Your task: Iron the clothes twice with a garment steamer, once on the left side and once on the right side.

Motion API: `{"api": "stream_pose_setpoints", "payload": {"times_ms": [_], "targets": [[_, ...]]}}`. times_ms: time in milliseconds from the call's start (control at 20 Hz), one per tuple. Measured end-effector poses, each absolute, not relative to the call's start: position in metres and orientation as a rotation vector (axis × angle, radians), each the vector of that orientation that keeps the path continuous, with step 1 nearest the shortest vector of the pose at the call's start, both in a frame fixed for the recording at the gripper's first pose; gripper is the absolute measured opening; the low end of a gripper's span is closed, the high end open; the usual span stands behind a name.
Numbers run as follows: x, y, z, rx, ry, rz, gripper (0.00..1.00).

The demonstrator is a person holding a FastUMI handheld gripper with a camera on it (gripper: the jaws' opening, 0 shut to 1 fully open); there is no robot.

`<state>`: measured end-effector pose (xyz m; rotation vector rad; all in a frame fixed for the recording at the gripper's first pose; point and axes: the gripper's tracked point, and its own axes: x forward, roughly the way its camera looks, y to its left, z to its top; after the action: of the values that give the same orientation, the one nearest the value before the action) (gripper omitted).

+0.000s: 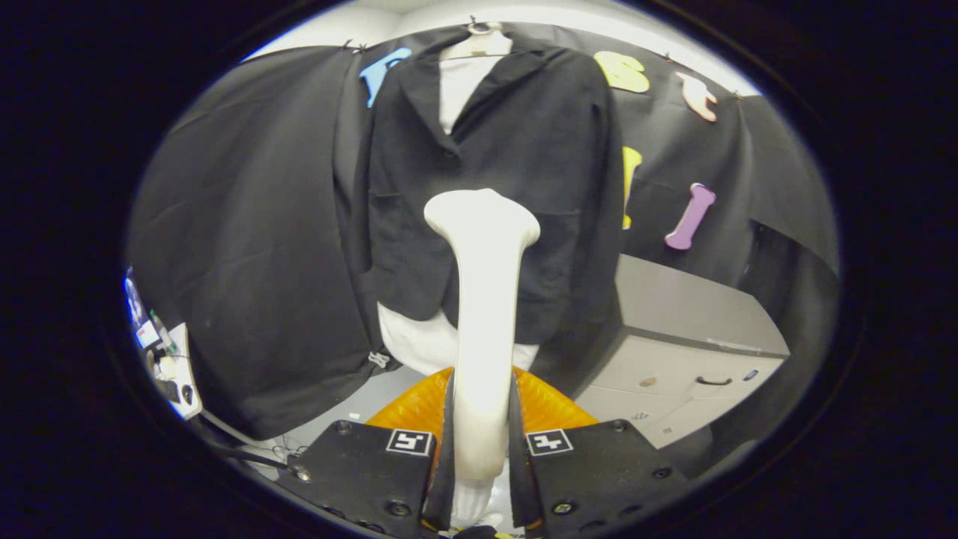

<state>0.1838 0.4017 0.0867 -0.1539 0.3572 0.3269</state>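
Fingers of the gripper point(483, 449) are pinching the slim cream-white plastic handle of the garment steamer point(483, 299), one finger pressing on each side of it low on the shaft. That steamer is standing upright between them, its handle rising and flaring into a wide, flat head that is facing the clothing ahead. Beyond the head, a black button-front jacket point(509, 165) is hanging on a pale hanger point(479, 41) against the booth's black cloth wall point(254, 239), worn over a white shirt point(460, 90) that is showing at the open collar and again below the jacket's hem. The steamer's head is sitting in front of the jacket's lower middle; whether it is touching the fabric cannot be told. Just behind the fingers and under the hem, an orange ribbed object point(419, 408) is peeking out on both sides of the handle. Right of the jacket, a light grey cabinet with a dark drawer handle point(673, 352) is standing near the wall.
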Motion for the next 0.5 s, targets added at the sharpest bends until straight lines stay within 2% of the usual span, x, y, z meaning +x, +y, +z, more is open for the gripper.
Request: {"api": "stream_pose_setpoints", "payload": {"times_ms": [500], "targets": [[0.135,0.189,0.082,-0.004,0.339,0.106,0.33]]}}
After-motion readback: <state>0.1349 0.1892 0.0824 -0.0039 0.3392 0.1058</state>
